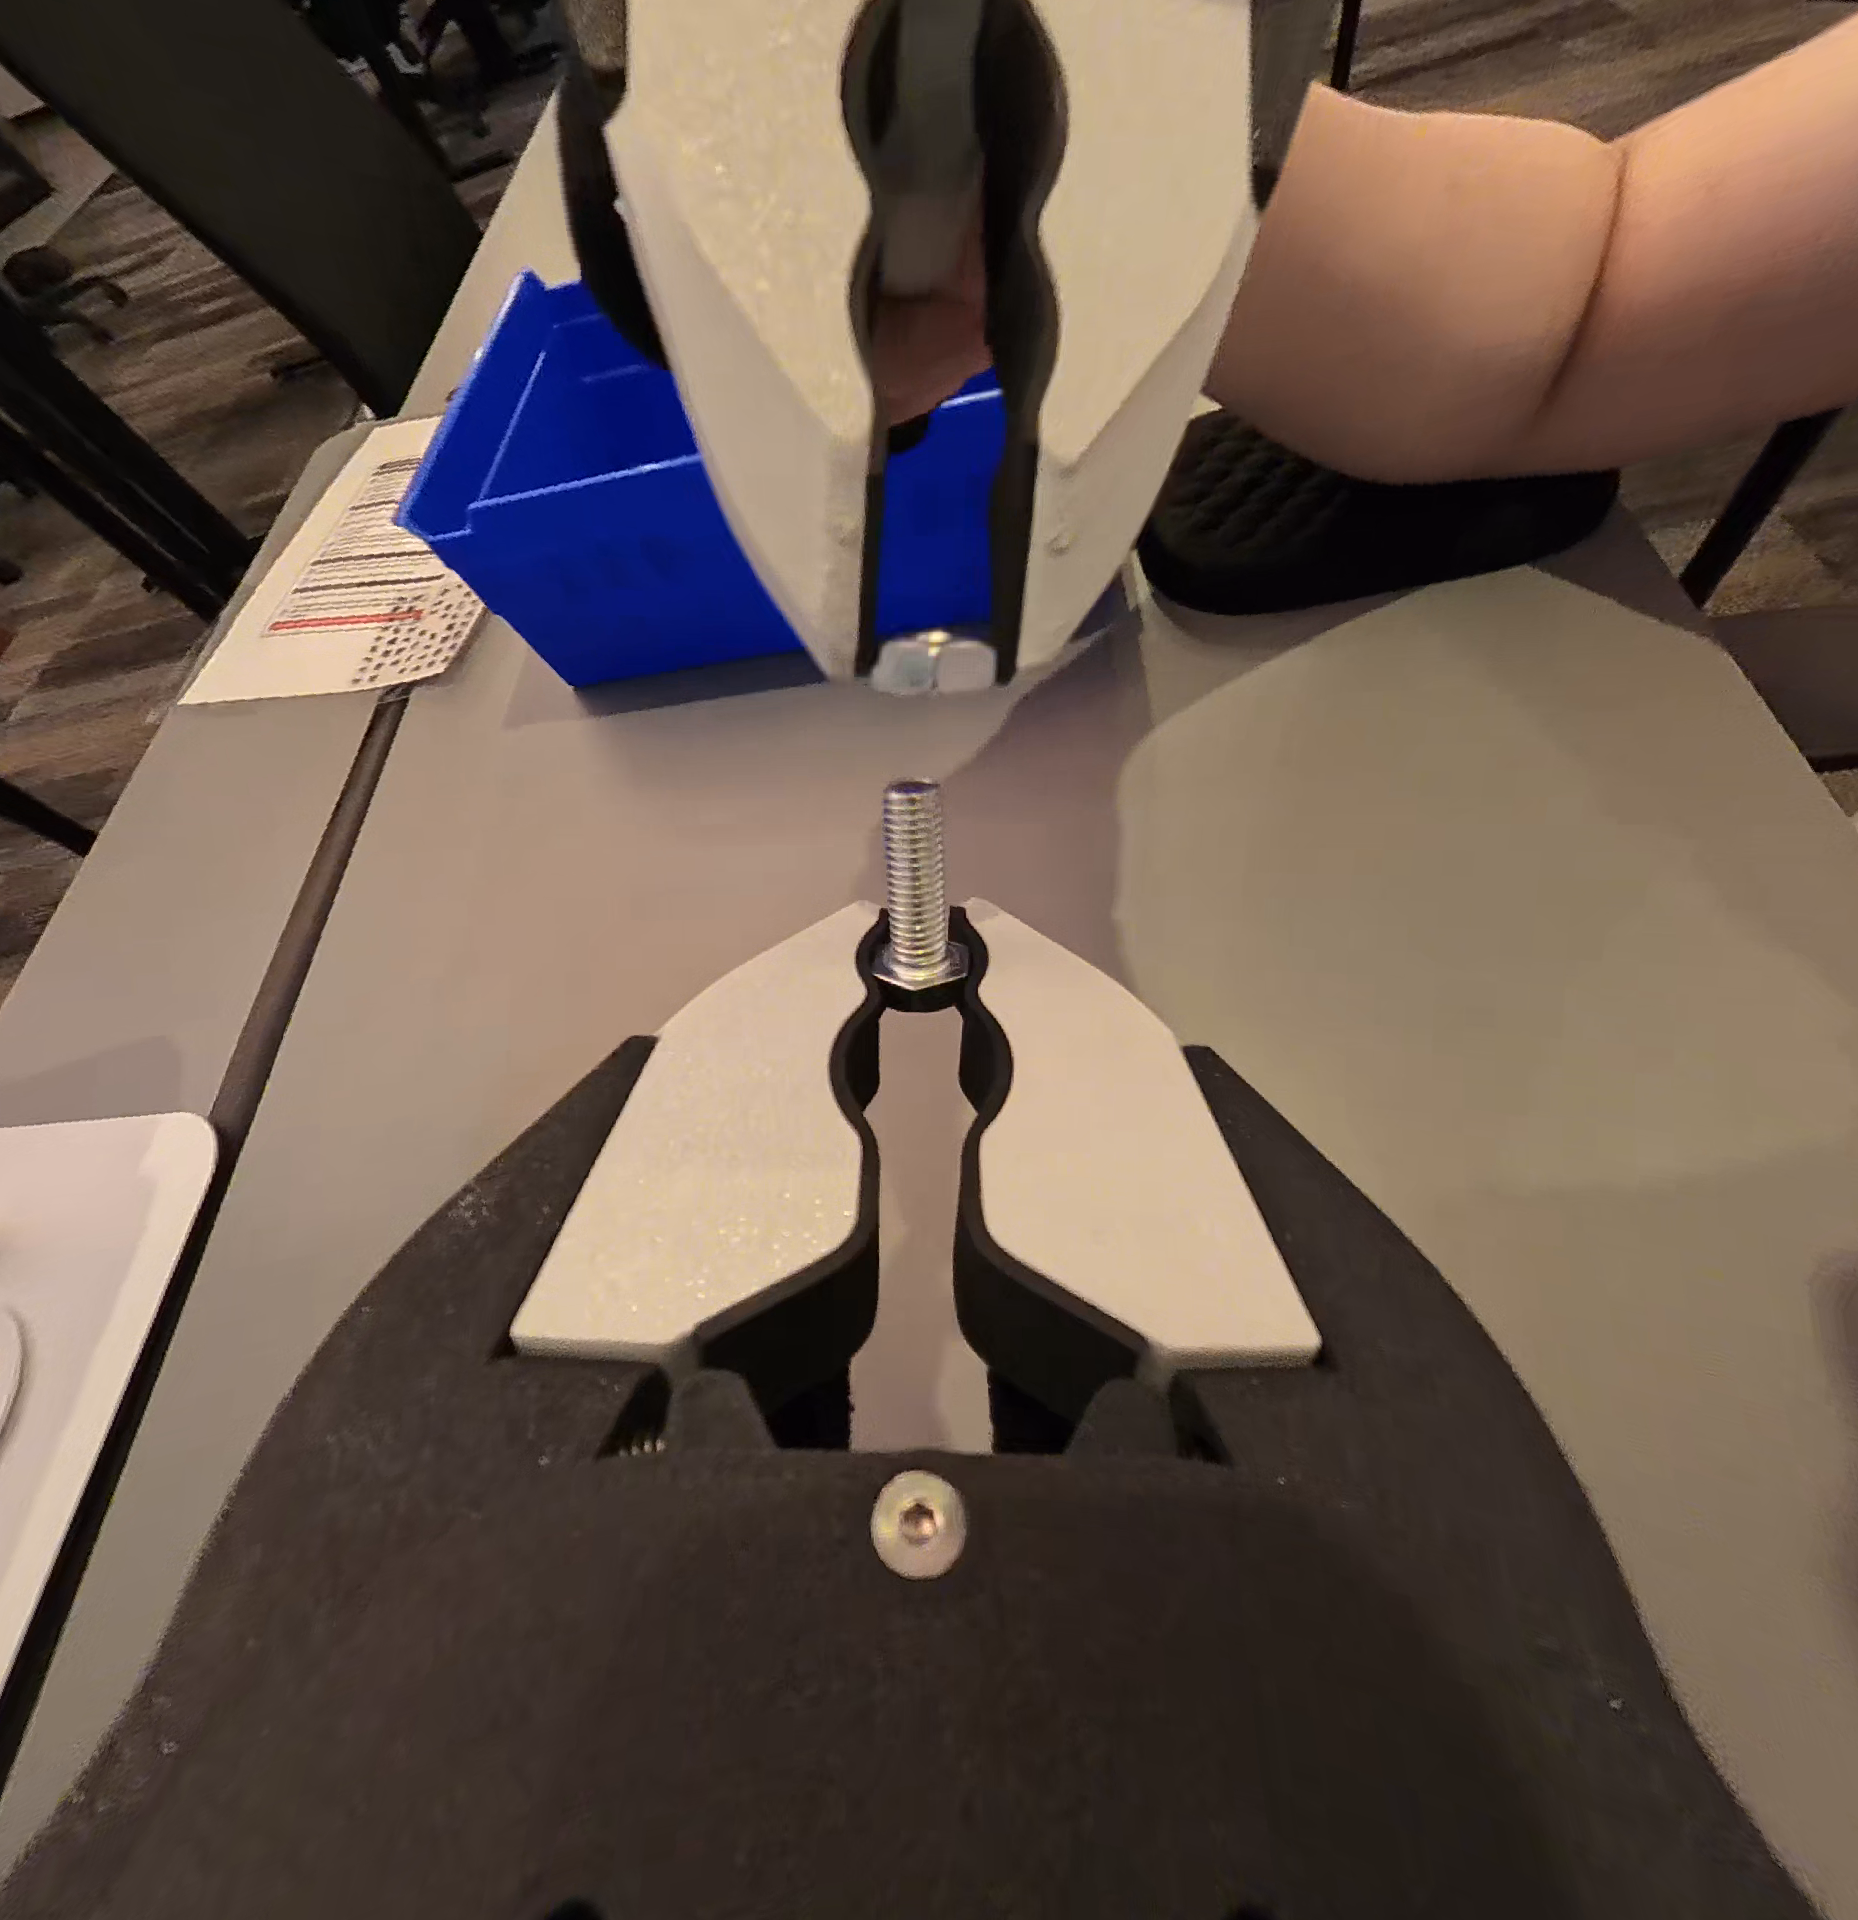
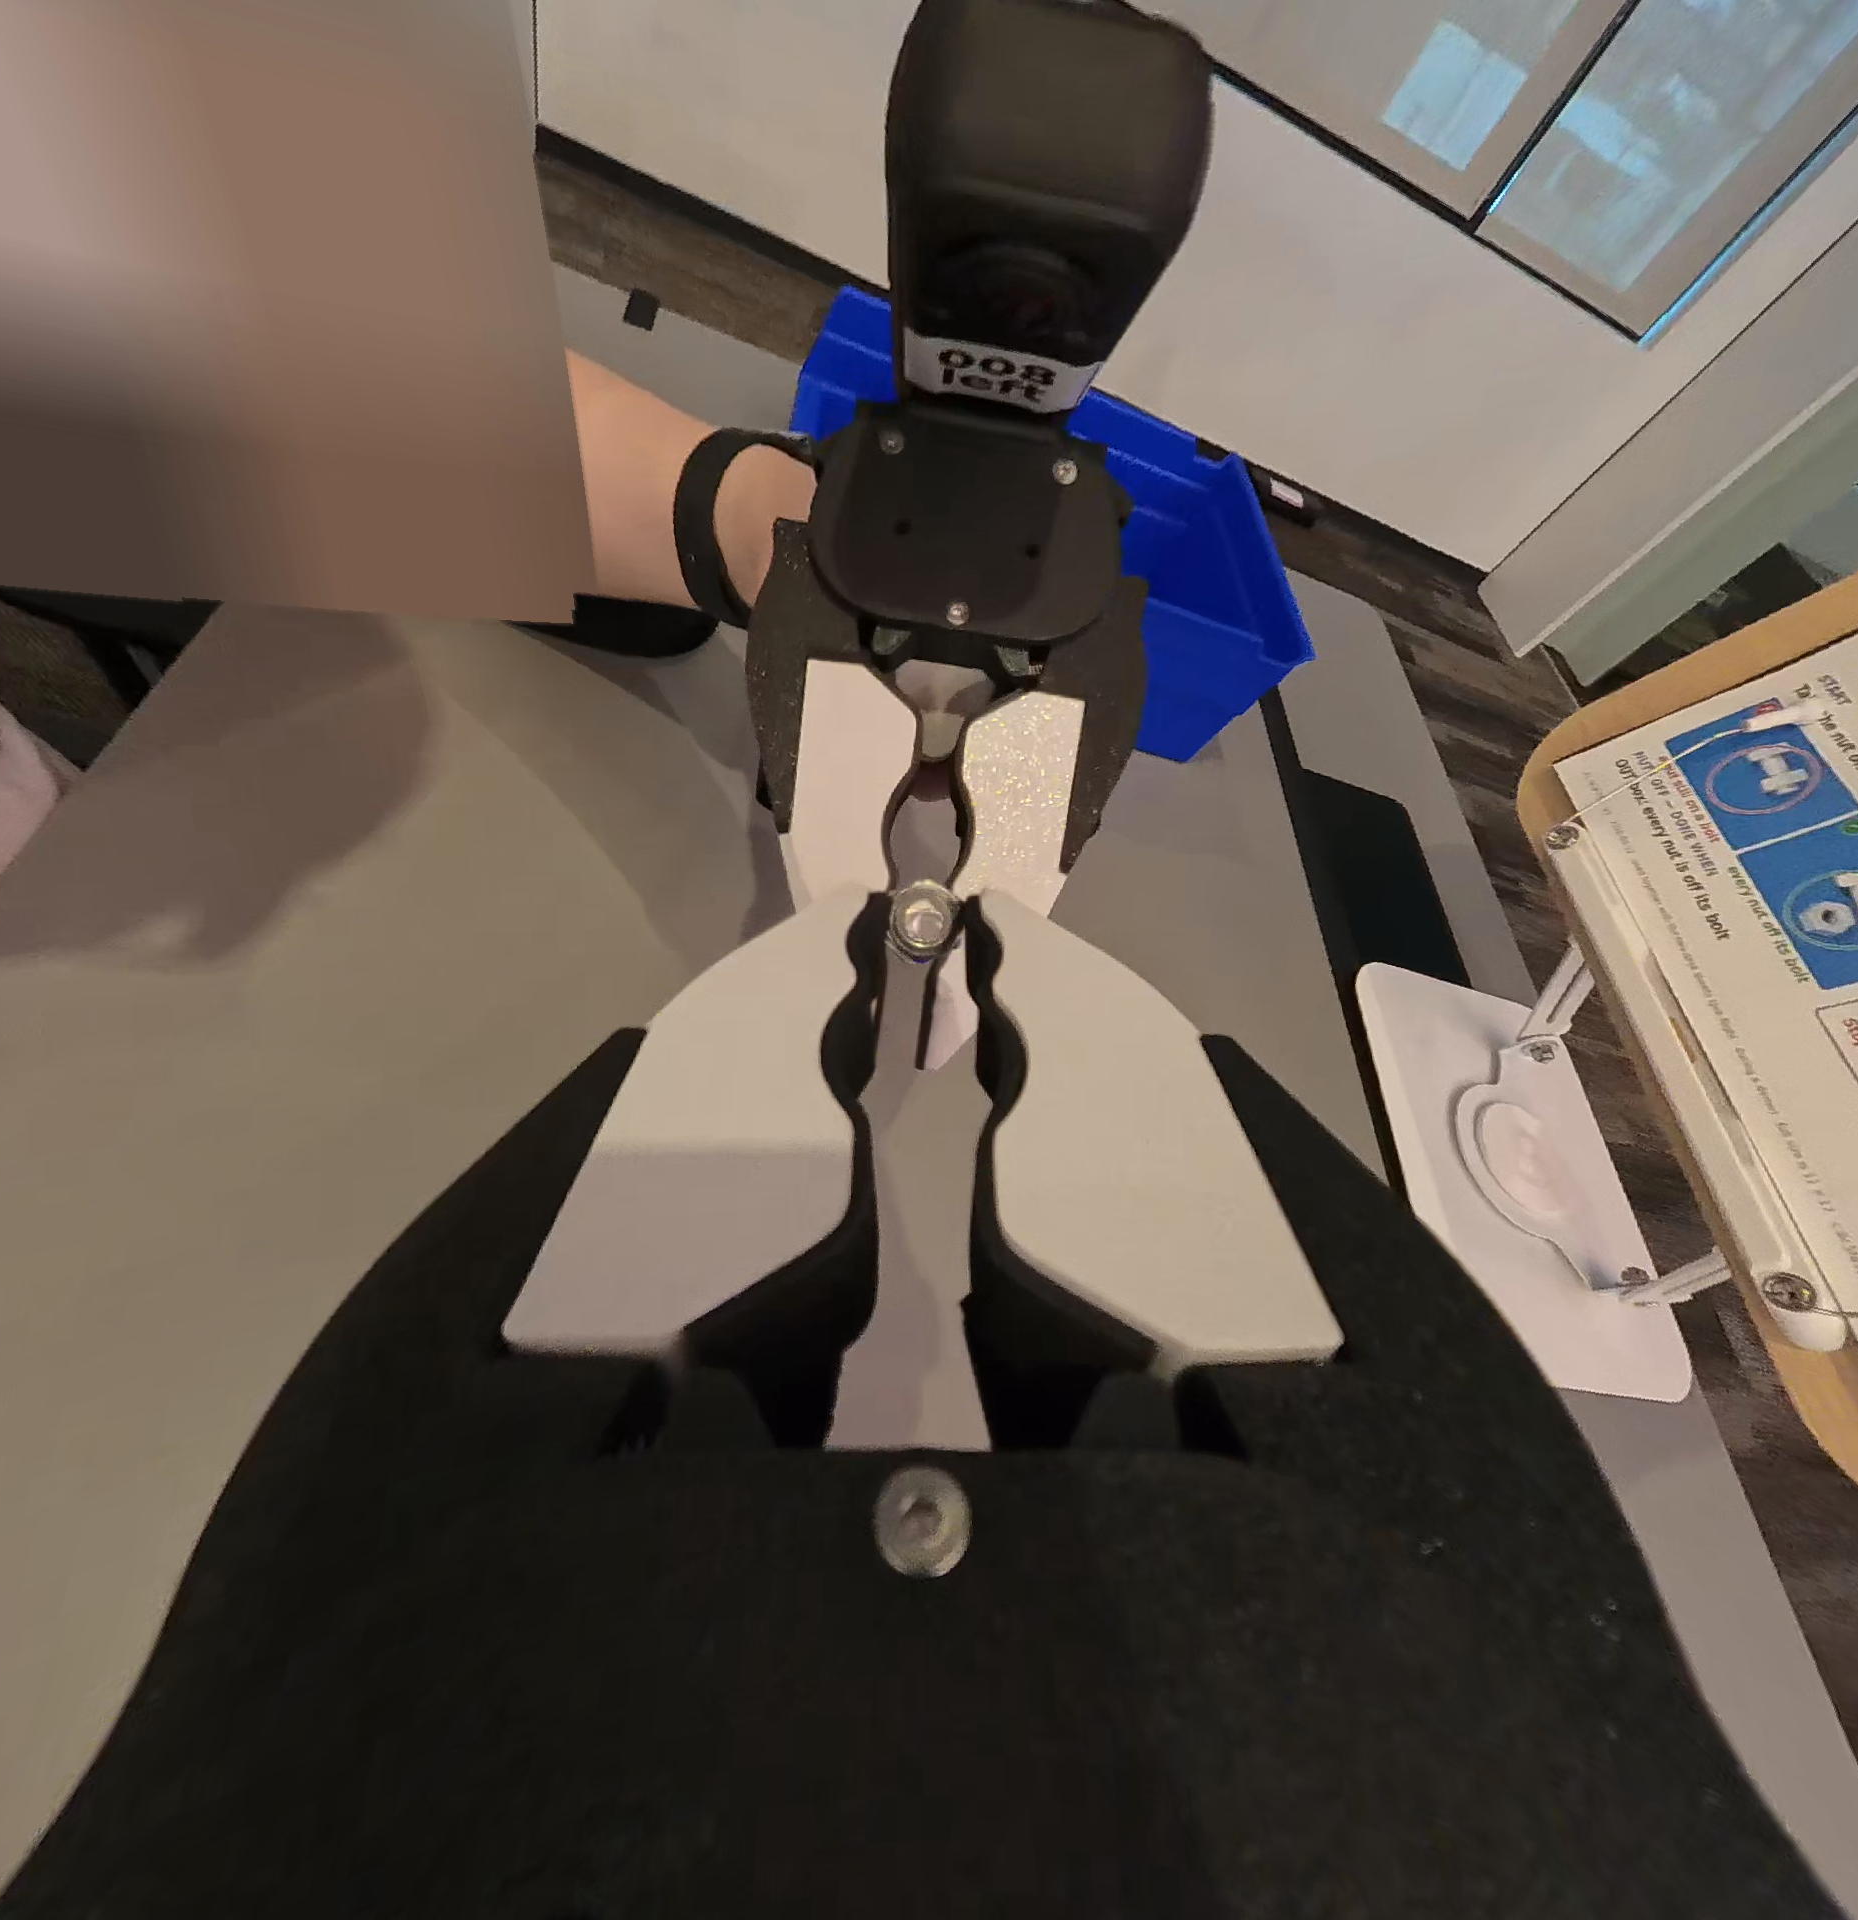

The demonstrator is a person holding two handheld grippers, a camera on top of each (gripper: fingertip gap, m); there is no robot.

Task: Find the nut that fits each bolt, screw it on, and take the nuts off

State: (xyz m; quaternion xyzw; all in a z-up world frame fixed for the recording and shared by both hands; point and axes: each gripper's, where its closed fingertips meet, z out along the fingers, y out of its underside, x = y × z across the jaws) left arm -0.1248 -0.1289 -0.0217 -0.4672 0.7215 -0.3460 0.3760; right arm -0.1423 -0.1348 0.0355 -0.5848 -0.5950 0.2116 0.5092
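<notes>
My left gripper point(image 1: 920, 961) is shut on the hex head of a silver bolt point(image 1: 910, 868), whose threaded shaft points away from the camera, above the grey table point(image 1: 613, 894). My right gripper point(image 1: 933, 665) comes in from the top of the left wrist view, shut on a silver hex nut point(image 1: 931, 663). The nut hangs a short gap beyond the bolt's tip, roughly in line with it. In the right wrist view my right gripper point(image 2: 920, 925) holds the nut point(image 2: 920, 923) end-on; the bolt behind it is mostly hidden. The left gripper point(image 2: 930, 831) faces it.
A blue plastic bin point(image 1: 592, 540) stands behind the grippers, also seen in the right wrist view point(image 2: 1205, 582). A printed sheet point(image 1: 353, 582) lies left of it. A white stand base point(image 2: 1507, 1174) and an instruction card on a wooden board point(image 2: 1756, 935) sit at one side. A person's forearm point(image 1: 1527, 301) reaches in. The gap from one gripper's tips to the other's is roughly 6 cm.
</notes>
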